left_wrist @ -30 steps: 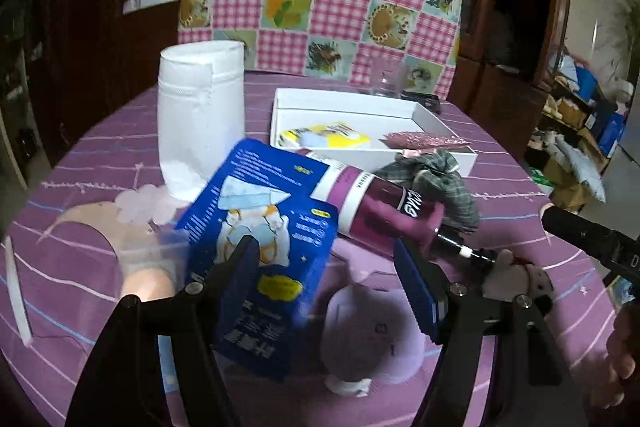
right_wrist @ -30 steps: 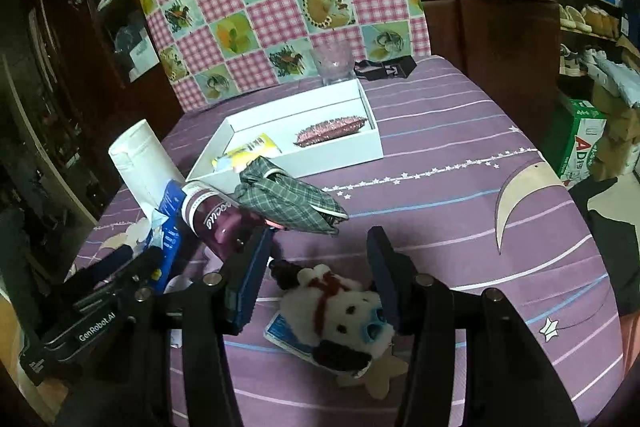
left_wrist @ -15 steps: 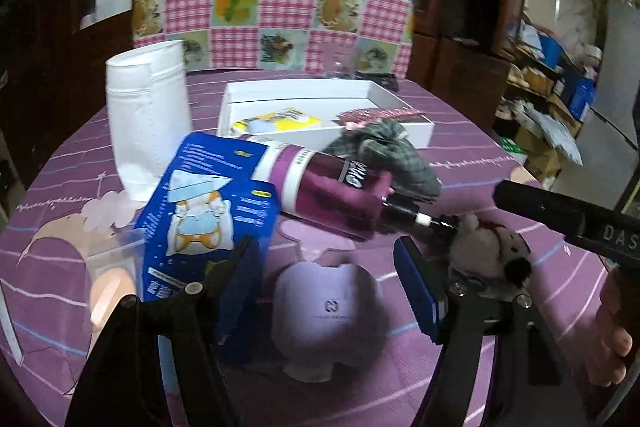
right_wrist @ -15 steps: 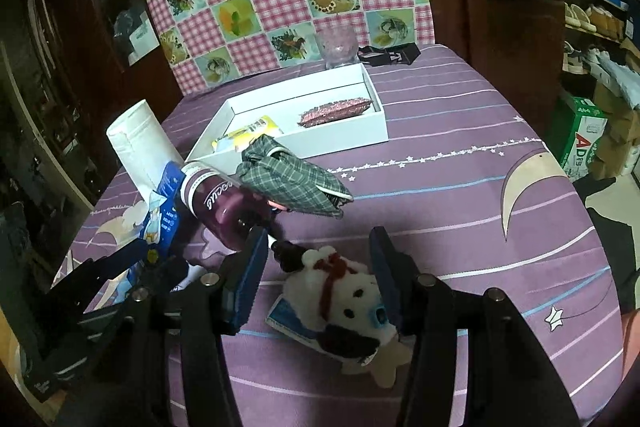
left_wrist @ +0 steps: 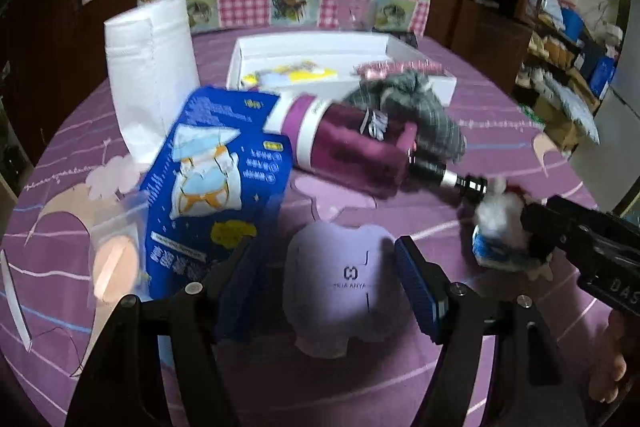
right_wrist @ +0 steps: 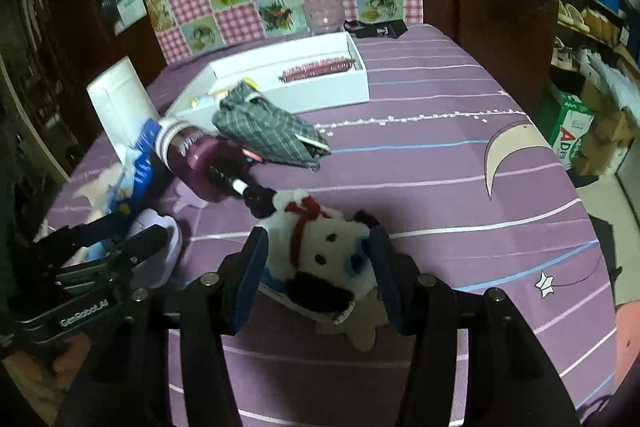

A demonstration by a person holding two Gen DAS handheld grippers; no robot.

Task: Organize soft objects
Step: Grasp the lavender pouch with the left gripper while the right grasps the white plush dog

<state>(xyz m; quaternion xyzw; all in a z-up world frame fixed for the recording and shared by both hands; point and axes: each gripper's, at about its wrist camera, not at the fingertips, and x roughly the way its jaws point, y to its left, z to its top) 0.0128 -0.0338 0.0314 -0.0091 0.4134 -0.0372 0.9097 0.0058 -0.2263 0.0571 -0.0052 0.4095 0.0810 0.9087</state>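
A lilac soft pouch (left_wrist: 344, 279) lies on the purple tablecloth between the fingers of my open left gripper (left_wrist: 326, 269). A white plush dog (right_wrist: 324, 259) with a red ribbon lies between the fingers of my open right gripper (right_wrist: 318, 269); the pads stand on either side of it, and it also shows in the left wrist view (left_wrist: 500, 227). A grey checked cloth (right_wrist: 268, 131) lies in front of the white box (right_wrist: 360, 83), which holds a pink hairbrush (right_wrist: 318, 69) and a yellow packet (left_wrist: 292, 73).
A maroon bottle (left_wrist: 348, 143) lies on its side, its dark tip touching the dog. A blue packet (left_wrist: 216, 183) and a white paper roll (left_wrist: 150, 75) stand at the left. A glass (right_wrist: 322, 17) stands behind the box. A checked chair back rises beyond the table.
Both grippers have moved forward and down. The lilac pouch now sits between the left fingers and the plush dog between the right fingers. Both stay open.
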